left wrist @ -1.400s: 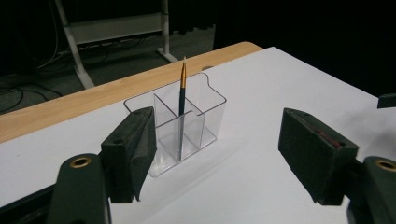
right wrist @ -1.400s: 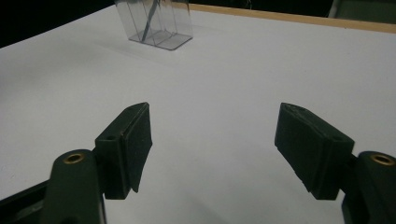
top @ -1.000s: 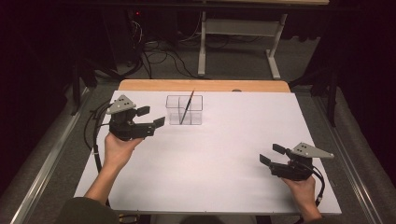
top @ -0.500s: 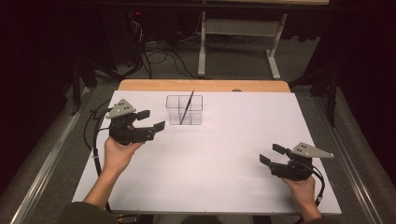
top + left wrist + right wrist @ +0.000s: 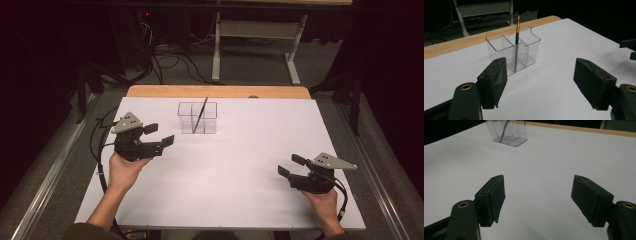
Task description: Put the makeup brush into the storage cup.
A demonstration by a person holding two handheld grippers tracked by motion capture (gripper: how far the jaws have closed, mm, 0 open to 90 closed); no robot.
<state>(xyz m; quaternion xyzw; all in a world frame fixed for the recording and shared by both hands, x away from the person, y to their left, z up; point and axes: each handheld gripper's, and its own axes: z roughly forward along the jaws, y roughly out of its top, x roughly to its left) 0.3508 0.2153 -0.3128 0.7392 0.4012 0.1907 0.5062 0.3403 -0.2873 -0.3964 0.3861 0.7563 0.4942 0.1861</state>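
When you look down from the high view, a clear plastic box with little rooms inside [image 5: 198, 118] stands near the far edge of the white table top [image 5: 225, 170]. A thin dark paintbrush with a gold band [image 5: 199, 114] leans in it. The left gripper [image 5: 161, 135] is near the box, jaws apart and empty. The right gripper [image 5: 291, 165] is well apart from it, jaws apart too.

From the left gripper view, the brush [image 5: 516, 45] stands in the middle room of the box [image 5: 513, 50]. The box looks light, so I think a bump from a jaw could push it or tip it, and the brush could fall out.

From the right gripper view, the box [image 5: 506, 132] is far off, with bare table between.
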